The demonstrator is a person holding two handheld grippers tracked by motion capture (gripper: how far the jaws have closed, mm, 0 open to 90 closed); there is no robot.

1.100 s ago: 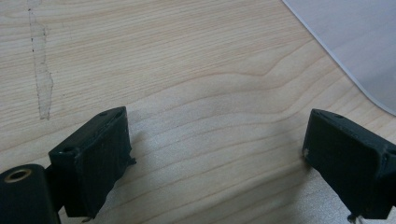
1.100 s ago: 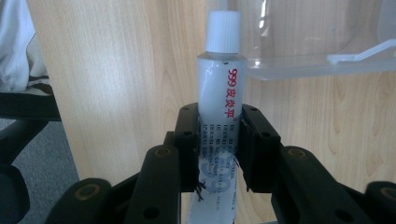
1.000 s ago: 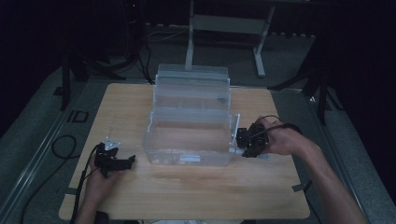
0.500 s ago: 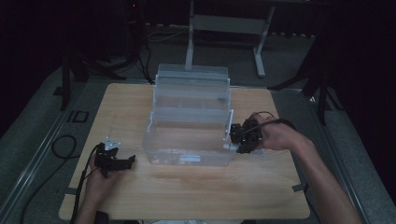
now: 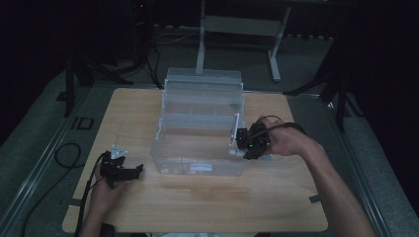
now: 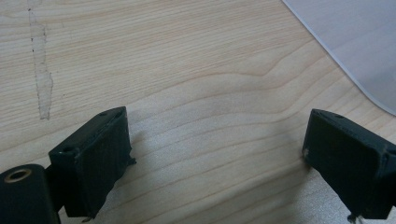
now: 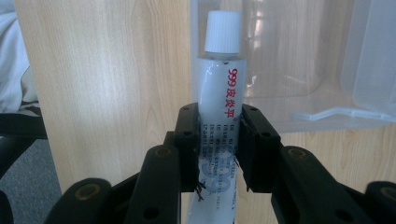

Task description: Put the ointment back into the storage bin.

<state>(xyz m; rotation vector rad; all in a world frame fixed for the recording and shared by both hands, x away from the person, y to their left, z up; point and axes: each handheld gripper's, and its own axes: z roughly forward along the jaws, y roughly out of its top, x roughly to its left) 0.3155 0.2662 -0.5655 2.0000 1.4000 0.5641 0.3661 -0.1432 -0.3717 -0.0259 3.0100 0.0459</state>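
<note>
right gripper (image 7: 218, 154) clamped on white plastic ointment tube with screw cap (image 7: 219, 100) | tube long axis runs along my jaws, cap forward, at right wall of clear plastic storage bin (image 5: 197, 163) | left gripper (image 6: 215, 158) wide apart, holding nothing, resting on light wooden table (image 6: 187, 70), far from tube | I judge drop-in comes next

lower end of the white tube (image 7: 219, 121) cut off at the bottom edge behind the black jaws, its small print too blurred to read, clear plastic box (image 6: 355, 42) cropped at the corner
</note>
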